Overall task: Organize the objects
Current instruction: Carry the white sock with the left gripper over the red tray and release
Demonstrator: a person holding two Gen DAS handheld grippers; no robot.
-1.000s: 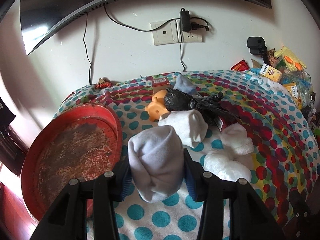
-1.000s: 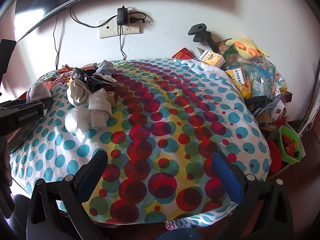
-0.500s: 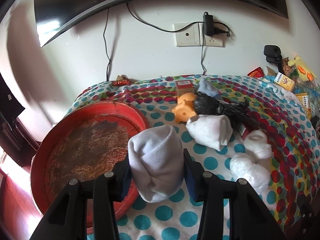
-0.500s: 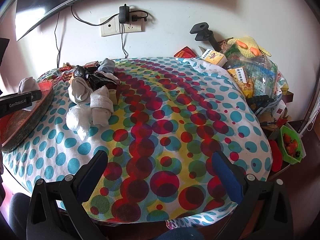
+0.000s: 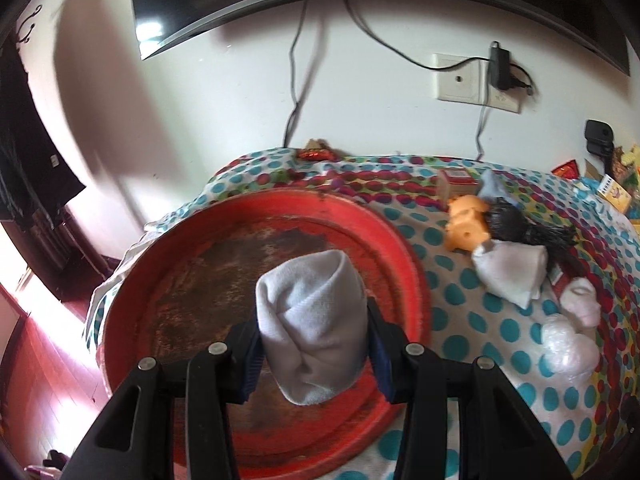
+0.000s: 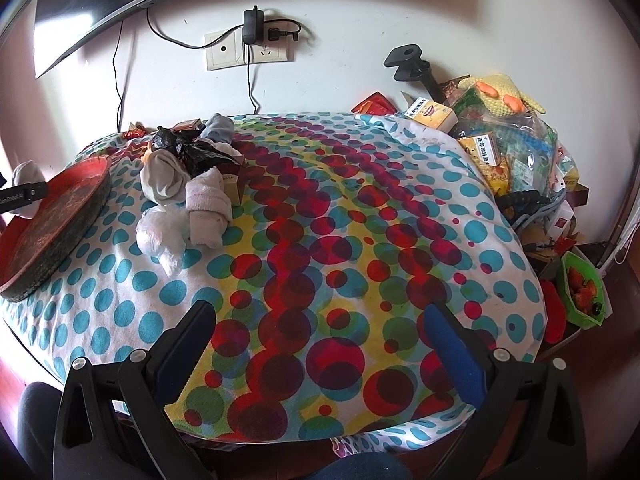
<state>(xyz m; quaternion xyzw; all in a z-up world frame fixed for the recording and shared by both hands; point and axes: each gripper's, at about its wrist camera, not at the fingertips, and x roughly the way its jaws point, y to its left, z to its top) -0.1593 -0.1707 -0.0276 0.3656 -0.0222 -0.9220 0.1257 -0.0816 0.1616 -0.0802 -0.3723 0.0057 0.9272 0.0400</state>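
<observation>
My left gripper (image 5: 312,344) is shut on a rolled white sock (image 5: 312,320) and holds it above the round red tray (image 5: 168,280) at the table's left end. The tray also shows in the right wrist view (image 6: 60,216), with the held sock (image 6: 22,170) at the far left. A pile lies right of the tray: a white sock bundle (image 5: 512,272), an orange toy (image 5: 468,228), a black plastic bag (image 5: 520,228), another white sock (image 6: 208,208) and a clear plastic bag (image 6: 160,232). My right gripper (image 6: 320,344) is open and empty over the table's front edge.
The table wears a polka-dot cloth (image 6: 340,220). Boxes, bags and a yellow knitted toy (image 6: 504,96) crowd the right end. A green container (image 6: 582,292) sits lower right. A wall socket with charger (image 6: 248,48) and a TV hang behind.
My left gripper has carried the sock leftward, from beside the pile to above the red tray. The right gripper has stayed nearly still and open.
</observation>
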